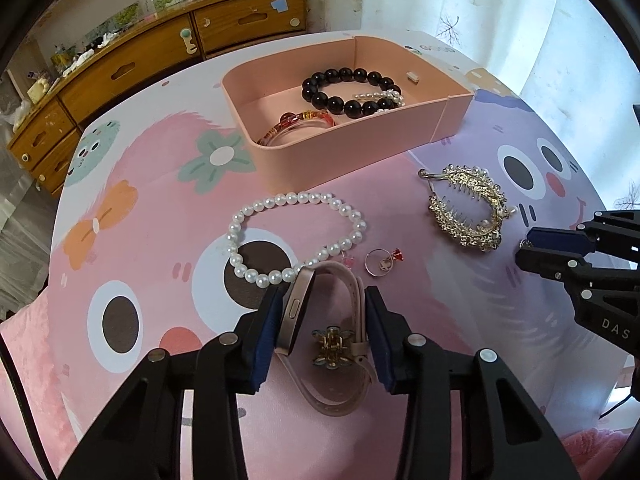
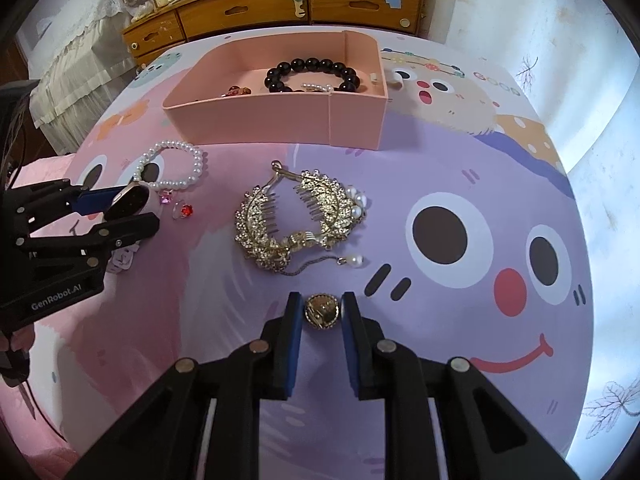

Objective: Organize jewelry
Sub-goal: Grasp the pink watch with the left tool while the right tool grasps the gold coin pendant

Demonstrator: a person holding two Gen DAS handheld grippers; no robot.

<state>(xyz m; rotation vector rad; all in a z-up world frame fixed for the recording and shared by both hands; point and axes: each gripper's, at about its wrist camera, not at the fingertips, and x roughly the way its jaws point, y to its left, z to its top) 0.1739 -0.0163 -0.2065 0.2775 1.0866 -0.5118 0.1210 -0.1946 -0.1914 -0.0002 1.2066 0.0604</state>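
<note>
My left gripper [image 1: 325, 300] is shut on a pink watch [image 1: 298, 312], its case against the left pad and its strap against the right. A small flower clip [image 1: 331, 346] lies below inside the strap loop. A pearl bracelet [image 1: 296, 236], a ring with a red stone [image 1: 382, 262] and a gold hair claw [image 1: 468, 208] lie on the cloth. The pink box [image 1: 344, 148] holds a black bead bracelet [image 1: 348, 88], a clear bangle [image 1: 296, 128] and a small pearl piece. My right gripper [image 2: 322, 304] has its pads on both sides of a round gold brooch [image 2: 322, 312].
The table has a cartoon-print cloth [image 2: 440, 240]. A wooden drawer cabinet [image 2: 280, 8] stands behind the table. A curtain [image 1: 500, 8] hangs at the right. The right gripper shows at the right edge of the left wrist view [image 1: 560, 256].
</note>
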